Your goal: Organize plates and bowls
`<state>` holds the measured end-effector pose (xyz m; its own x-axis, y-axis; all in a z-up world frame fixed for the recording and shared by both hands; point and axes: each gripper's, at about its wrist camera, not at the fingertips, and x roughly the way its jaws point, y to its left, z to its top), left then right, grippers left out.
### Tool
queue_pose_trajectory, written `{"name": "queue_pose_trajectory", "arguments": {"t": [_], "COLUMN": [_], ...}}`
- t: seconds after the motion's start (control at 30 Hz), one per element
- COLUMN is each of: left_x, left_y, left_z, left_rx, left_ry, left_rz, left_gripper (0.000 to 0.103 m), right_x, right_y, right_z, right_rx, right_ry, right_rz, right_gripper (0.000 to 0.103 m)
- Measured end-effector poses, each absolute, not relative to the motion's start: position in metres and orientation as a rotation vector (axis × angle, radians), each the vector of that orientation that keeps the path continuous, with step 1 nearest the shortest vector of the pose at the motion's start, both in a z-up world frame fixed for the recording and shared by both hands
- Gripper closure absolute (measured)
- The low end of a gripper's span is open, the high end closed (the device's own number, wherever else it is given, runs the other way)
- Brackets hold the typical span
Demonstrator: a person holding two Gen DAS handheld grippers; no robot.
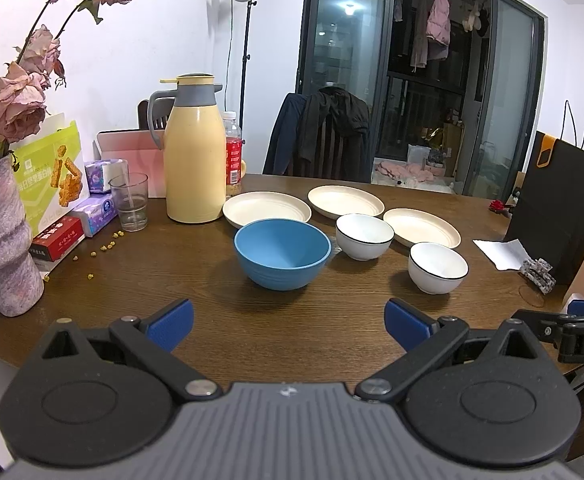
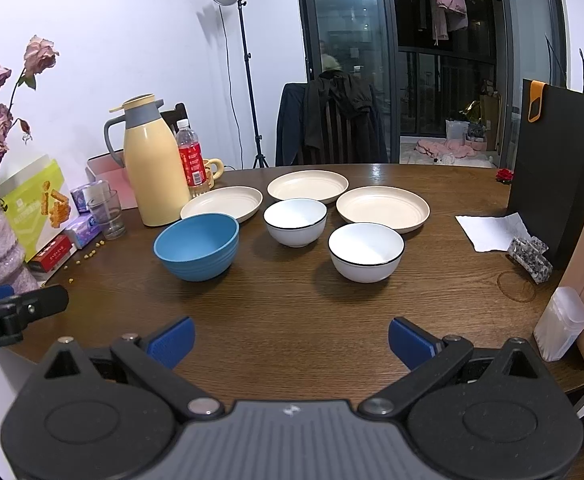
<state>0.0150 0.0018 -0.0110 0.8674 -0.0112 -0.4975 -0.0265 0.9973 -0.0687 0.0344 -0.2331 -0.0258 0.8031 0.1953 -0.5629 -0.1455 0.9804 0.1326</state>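
Both wide and empty: left gripper (image 1: 289,326), right gripper (image 2: 291,343), hovering at near edge of table (image 2: 292,312). Ahead, untouched: blue bowl (image 1: 281,253) left, two white bowls (image 2: 295,222) (image 2: 366,251) right, three plates (image 2: 221,203) (image 2: 308,186) (image 2: 382,208) behind. Likely trouble: slick rims slipping from a pinch, bowls chipping if nested hard. Left plate near flask (image 2: 150,168) and bottle (image 2: 191,158); careless reach could topple either.

Bare table (image 1: 283,320) before blue bowl (image 1: 281,254).
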Motion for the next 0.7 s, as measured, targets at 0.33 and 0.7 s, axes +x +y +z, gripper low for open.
{"name": "queue_pose_trajectory", "arguments": {"t": [0.33, 0.7], "left_x": [0.0169, 0.0238], "left_y": [0.0028, 0.0103], "left_z": [-0.0113, -0.0104], "left_rx": [-0.074, -0.078], "left_ry": [0.522, 0.522], "left_rz": [0.009, 0.015], "left_gripper": [0.0, 0.0], "right_x": [0.035, 0.0372], "right_y": [-0.233, -0.229], "right_z": [-0.0256, -0.0266], "right_rx": [0.083, 0.08], "right_ry": [0.613, 0.615], "right_rz": [0.184, 0.19], "right_gripper": [0.0, 0.0]}}
